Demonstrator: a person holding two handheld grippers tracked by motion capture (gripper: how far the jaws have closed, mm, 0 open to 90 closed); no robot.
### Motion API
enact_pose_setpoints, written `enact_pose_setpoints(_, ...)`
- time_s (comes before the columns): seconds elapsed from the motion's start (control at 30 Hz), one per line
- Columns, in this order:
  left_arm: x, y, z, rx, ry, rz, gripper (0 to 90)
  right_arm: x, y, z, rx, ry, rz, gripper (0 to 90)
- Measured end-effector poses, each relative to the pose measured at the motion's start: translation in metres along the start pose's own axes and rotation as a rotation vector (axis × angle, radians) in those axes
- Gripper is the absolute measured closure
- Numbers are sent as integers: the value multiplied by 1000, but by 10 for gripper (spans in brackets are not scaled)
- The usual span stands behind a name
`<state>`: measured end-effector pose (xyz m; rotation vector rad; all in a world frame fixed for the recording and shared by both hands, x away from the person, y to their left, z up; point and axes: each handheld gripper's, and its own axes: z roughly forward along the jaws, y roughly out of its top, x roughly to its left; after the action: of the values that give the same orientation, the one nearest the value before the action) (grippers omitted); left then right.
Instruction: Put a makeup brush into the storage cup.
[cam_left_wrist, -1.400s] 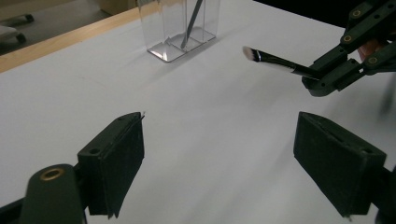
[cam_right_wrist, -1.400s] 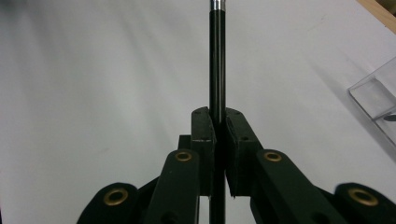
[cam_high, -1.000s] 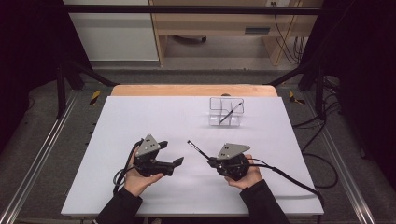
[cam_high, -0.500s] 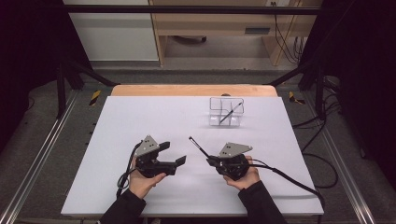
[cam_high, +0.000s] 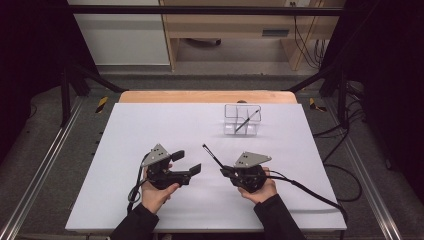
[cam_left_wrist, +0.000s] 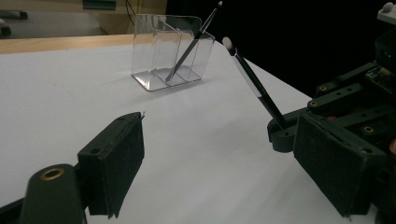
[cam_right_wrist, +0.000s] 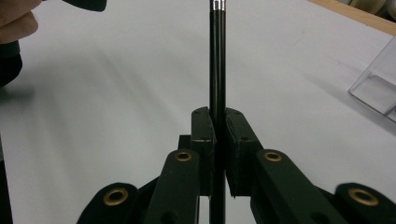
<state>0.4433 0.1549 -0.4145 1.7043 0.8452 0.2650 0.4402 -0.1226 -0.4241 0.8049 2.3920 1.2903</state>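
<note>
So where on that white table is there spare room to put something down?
The table's whole left half is bare, as is the strip between the clear holder and the grippers. It is crowded only by the holder and around the two hands.

A lab or test workspace, not a home: a white table (cam_high: 150, 125) stands alone on grey carpet between metal floor rails (cam_high: 45, 165), dark curtains hang at both sides, loose cables (cam_high: 305, 40) trail beyond its far edge, beside plain wooden furniture (cam_high: 235, 27)

Black sleeves (cam_high: 280, 220), black grippers (brass screws (cam_right_wrist: 116, 196), grey plates (cam_high: 252, 159)).
</note>
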Motion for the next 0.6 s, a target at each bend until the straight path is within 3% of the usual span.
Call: enact_pose_setpoints(0.6, 0, 8, 7, -68, -52, -69, 178, 0, 2, 4, -29, 14, 25, 842)
